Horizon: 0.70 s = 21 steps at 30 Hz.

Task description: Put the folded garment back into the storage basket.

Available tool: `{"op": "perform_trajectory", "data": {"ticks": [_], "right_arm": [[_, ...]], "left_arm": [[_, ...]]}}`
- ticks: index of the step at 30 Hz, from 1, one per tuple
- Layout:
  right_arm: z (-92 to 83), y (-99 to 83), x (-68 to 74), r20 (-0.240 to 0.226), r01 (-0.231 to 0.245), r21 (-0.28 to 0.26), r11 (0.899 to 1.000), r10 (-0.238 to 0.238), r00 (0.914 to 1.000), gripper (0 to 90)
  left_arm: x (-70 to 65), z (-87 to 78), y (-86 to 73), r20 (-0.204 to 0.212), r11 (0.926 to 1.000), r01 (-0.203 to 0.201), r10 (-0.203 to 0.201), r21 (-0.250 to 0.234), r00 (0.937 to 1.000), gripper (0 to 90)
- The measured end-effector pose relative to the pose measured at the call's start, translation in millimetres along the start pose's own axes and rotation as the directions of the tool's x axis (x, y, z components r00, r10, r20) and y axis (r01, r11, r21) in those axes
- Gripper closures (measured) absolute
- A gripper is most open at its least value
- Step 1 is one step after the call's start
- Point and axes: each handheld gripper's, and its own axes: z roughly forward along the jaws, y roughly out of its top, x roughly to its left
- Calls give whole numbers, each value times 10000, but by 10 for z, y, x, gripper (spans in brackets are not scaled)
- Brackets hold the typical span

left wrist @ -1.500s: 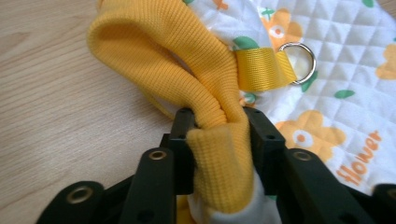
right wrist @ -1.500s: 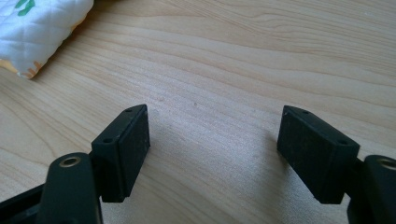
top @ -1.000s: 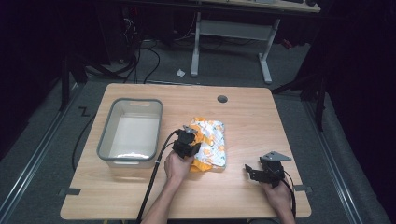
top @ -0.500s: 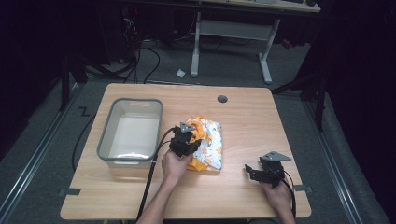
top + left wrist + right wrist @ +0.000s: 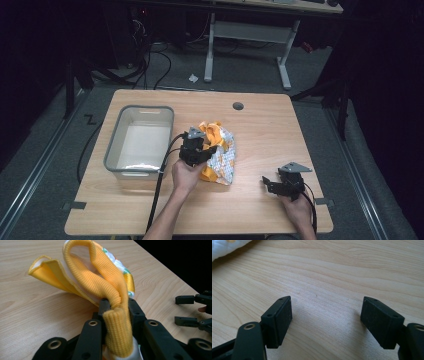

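A big wooden table (image 5: 260, 145) takes up most of the high view. On its left part sits a grey bin (image 5: 140, 142) with rounded corners, and its inside is pale and bare.

Just to the right of the bin, near the middle of the table, is a small piece of clothing (image 5: 220, 152). It is yellow and white with little dots. Part of it lies on the wood and part is lifted up.

The left gripper (image 5: 198, 150) is at the left edge of the clothing, between it and the bin. Its 2 jaws are clenched on a thick yellow ribbed band (image 5: 112, 297) of the clothing. In the left gripper view the band comes up from the table in a loop and squeezes down between the black jaws.

The right gripper (image 5: 280, 185) is at the near right part of the table, well apart from the clothing. Its 2 jaws stand wide, with just bare wood between them.
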Motion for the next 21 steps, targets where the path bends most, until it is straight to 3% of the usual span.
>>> {"op": "perform_trajectory", "data": {"ticks": [9, 16, 21], "right_arm": [[0, 0, 0, 2, -3, 3, 10000, 3, 10000, 257], [0, 0, 0, 2, -4, 2, 10000, 4, 10000, 257], [0, -1, -1, 2, 6, 0, 10000, -6, 10000, 257]], "left_arm": [[-46, -119, 81, -143, 9990, -451, 451, -27, 9989, 771], [22, -277, 126, 62, 9985, -216, 219, -499, 9997, 771], [36, -356, 171, 8, 9975, -355, 356, -610, 9994, 774]]}}
